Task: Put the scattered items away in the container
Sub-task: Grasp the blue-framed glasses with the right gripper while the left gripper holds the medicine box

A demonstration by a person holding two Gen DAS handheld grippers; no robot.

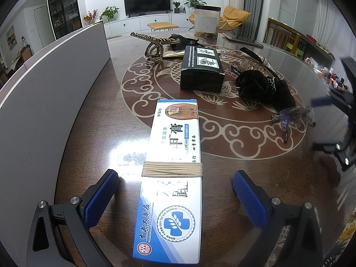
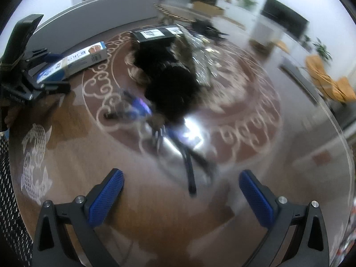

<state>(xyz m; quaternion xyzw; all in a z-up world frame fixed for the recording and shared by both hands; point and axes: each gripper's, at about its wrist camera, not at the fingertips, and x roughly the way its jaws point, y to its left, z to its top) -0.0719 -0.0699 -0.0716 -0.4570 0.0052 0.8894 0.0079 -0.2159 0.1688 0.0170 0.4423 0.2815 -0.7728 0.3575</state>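
The patterned surface (image 1: 255,178) is carrying one grey container wall (image 1: 55,84), two boxes, one black scrunchie (image 1: 260,86) and one pair of glasses (image 1: 293,118). The white ointment box (image 1: 173,155) is lying between the released left tool (image 1: 175,195); the right tool (image 2: 181,193) is hanging released too.

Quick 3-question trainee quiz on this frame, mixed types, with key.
1. True or false: the left gripper is shut on the ointment box.
2. What is wound around the ointment box? A) beige cord B) red tape C) metal chain
3. Which item lies nearest ahead of the right gripper: the eyeglasses or the black box?

Key: 1 false, its jaws straddle the box, open; 2 A; 3 the eyeglasses.
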